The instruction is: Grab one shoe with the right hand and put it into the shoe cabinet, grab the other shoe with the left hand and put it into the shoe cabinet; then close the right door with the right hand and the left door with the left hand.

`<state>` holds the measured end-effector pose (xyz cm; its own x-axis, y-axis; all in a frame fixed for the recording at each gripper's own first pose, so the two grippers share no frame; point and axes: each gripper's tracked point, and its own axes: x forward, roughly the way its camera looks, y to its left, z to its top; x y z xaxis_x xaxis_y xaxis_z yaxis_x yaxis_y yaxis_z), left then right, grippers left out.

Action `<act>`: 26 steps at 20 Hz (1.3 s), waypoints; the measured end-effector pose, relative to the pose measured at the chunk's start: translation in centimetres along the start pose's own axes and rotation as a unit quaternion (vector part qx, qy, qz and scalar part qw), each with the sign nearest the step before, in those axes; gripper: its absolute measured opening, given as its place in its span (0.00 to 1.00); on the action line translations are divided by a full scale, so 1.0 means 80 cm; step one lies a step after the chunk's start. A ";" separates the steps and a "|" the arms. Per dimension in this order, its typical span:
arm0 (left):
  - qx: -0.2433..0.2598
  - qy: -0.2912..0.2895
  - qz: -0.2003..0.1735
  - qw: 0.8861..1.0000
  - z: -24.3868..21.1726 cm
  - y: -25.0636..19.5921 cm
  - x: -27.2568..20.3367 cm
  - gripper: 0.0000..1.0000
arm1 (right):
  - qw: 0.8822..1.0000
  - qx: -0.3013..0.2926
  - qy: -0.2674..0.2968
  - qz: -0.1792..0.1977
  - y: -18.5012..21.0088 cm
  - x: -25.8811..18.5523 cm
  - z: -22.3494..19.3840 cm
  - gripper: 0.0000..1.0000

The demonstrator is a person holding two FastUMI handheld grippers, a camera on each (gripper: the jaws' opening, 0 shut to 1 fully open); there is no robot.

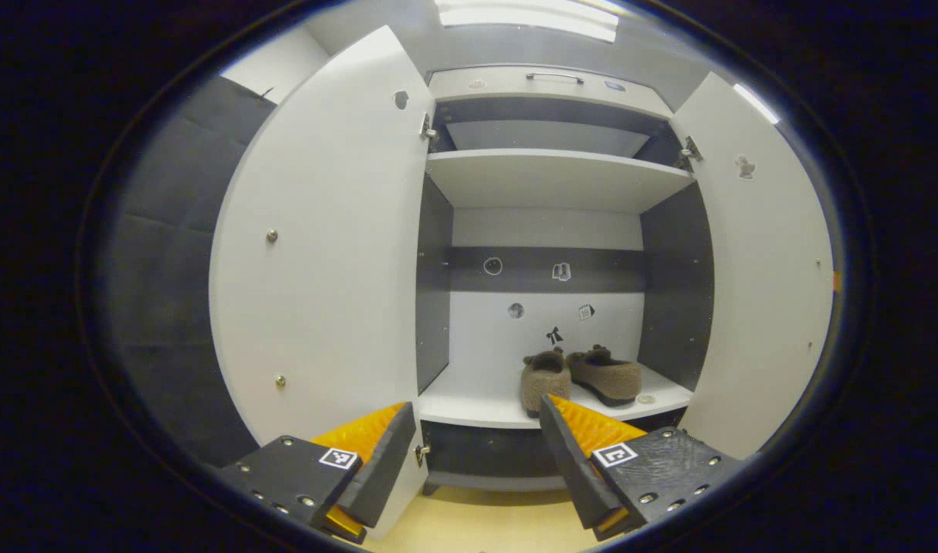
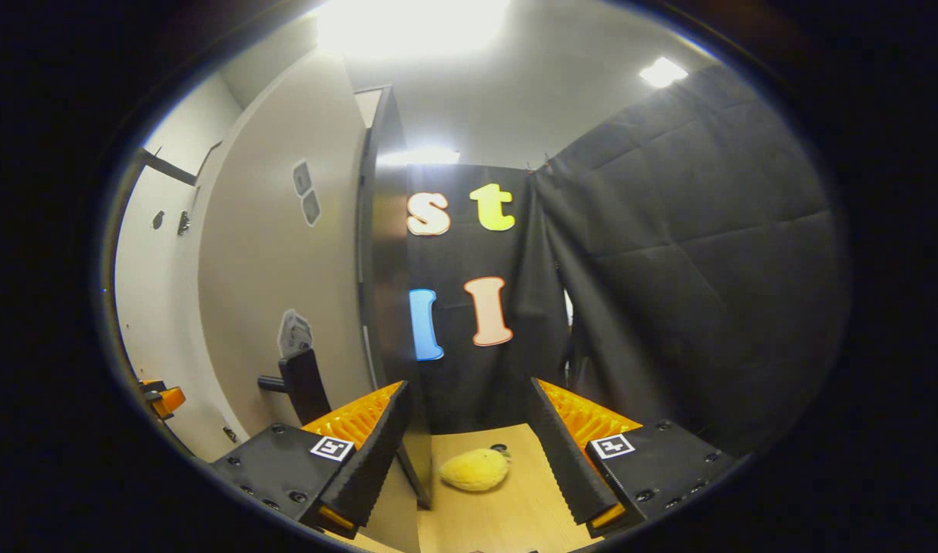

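Two brown fuzzy shoes (image 1: 547,379) (image 1: 607,374) stand side by side on the bottom shelf (image 1: 469,405) of the white shoe cabinet. Both doors are swung wide: the left door (image 1: 330,253) and the right door (image 1: 760,292). My left gripper (image 1: 476,453) is open in front of the cabinet, a short way back from the shelf, holding nothing. In the right gripper view, my right gripper (image 2: 469,453) is open and empty. It sits beside the right door's outer face (image 2: 276,292), whose dark handle (image 2: 296,384) is just left of my left finger.
An upper shelf (image 1: 553,177) and a top drawer with a handle (image 1: 553,77) sit above the shoes. A yellow fuzzy object (image 2: 476,470) lies on the wooden floor (image 2: 507,514) between my right gripper's fingers. Black cloth wall (image 2: 691,269) hangs behind it.
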<state>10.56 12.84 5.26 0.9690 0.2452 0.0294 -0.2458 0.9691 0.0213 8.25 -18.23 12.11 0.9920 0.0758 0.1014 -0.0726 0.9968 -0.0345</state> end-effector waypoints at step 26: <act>-0.002 0.042 -0.093 0.995 -0.018 0.021 -0.057 0.94 | 0.993 0.025 0.034 0.112 0.231 0.021 -0.056 0.96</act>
<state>5.78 13.36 3.72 0.9963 0.0631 -0.0585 -0.0623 0.9979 0.0154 9.04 0.24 7.17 0.9551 0.2950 0.0289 -0.2951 0.9555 0.0013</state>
